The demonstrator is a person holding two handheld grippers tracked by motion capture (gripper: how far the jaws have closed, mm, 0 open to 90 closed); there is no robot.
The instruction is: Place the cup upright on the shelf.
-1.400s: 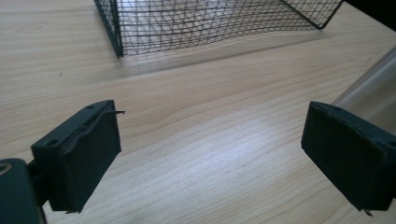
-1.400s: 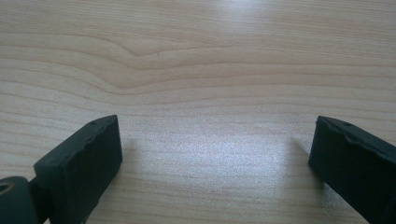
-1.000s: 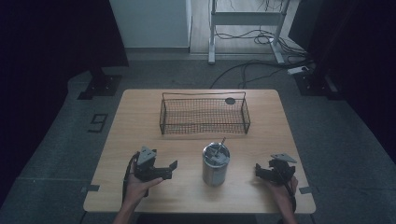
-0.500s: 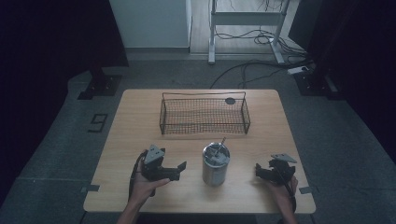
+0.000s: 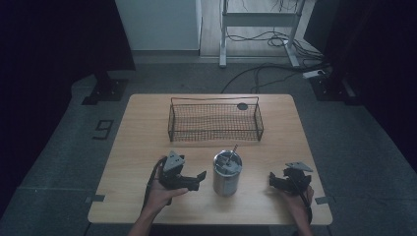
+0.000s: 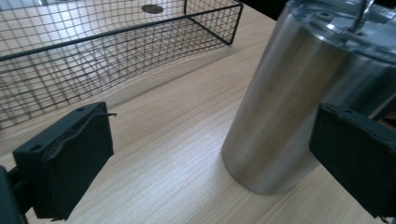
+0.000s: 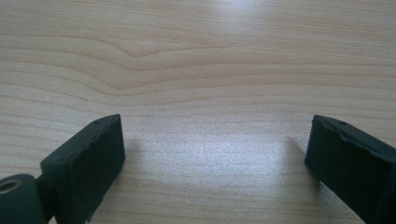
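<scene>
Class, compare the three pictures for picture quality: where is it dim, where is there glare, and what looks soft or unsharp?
High view: dim all over, the room around the table near black. Left gripper view: brighter, glare streaks on the steel tumbler, the wire basket bowed by the lens, near claw edges soft. Right gripper view: a pale sheen on the wood between the open claw, with soft shadows beside each jaw.

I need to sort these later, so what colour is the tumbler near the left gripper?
Silver brushed metal tumbler, clearest in the left gripper view.
</scene>
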